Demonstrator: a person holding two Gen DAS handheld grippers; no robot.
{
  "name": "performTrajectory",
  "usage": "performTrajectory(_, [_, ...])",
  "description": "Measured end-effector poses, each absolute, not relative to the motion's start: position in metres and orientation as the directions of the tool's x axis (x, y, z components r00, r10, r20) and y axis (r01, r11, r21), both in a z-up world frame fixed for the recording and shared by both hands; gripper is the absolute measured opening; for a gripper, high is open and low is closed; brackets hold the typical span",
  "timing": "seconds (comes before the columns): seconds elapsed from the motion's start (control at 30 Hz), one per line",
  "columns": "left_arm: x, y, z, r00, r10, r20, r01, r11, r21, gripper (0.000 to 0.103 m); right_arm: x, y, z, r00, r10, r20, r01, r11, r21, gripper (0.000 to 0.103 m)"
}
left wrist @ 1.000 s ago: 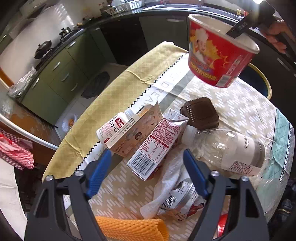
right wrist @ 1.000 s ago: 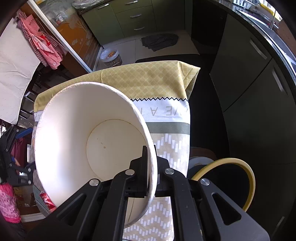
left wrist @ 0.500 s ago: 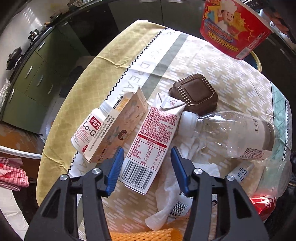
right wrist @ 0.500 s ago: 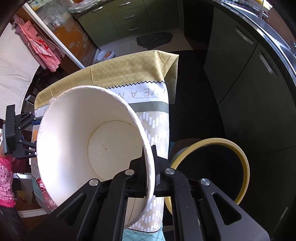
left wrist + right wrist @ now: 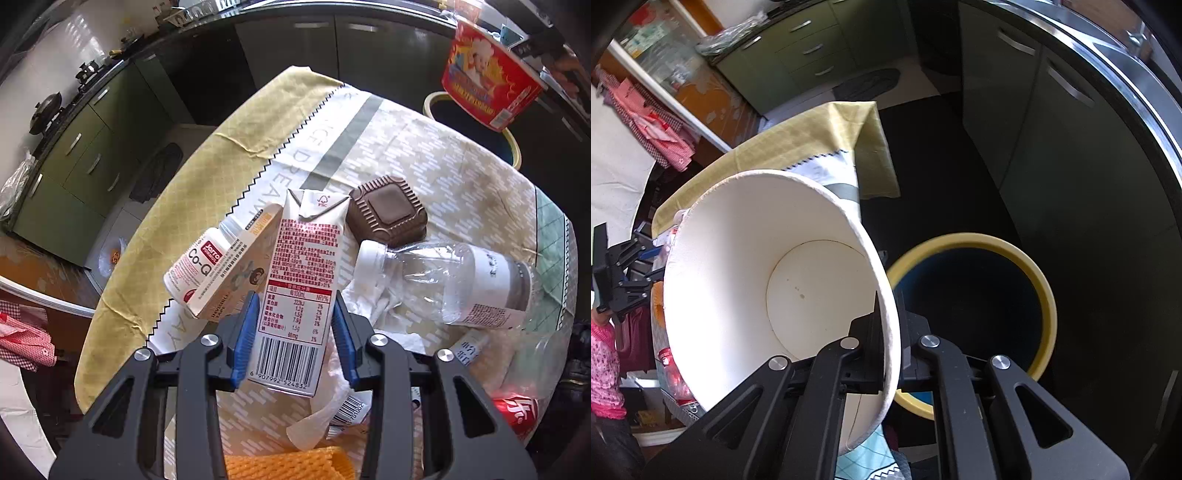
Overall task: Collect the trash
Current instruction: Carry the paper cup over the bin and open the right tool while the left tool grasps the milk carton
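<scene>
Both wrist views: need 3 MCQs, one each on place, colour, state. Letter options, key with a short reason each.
1. Where is the noodle cup?
A. lying on the table
B. held in the air beside the bin
C. inside the bin

2. What colour is the bin rim?
A. yellow
B. red
C. white

3. How does the milk carton stand to the left tongs?
A. between the closing blue pads
B. far beyond them
C. under the bottle

Key: 1 B, the right tongs pinch its rim, next to the bin's mouth. 2 A, a yellow ring around a dark inside. 3 A, a blue pad sits on each side of the carton.
</scene>
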State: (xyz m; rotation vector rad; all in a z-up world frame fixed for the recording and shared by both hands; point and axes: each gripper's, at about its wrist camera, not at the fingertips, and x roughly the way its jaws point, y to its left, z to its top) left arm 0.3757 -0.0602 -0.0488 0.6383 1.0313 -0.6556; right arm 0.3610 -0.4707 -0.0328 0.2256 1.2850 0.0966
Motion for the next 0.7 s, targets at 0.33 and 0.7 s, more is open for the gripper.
performTrajectory(0.33, [0.352,-0.072,0.014,0.441,-0.275,-0.854,0.692,0.71,0.129,0.008,0.347,-0.549,-0.121,0.176,0.102,-0.979,0.241,0.96,0.143,0.005])
performTrajectory(0.7, [0.358,-0.091,-0.01,0.353,-0.112,-0.929,0.698,0.692,0.182,0.049,0.35,-0.575,-0.145,0.21,0.139,-0.968,0.268,0.944,0.194,0.045])
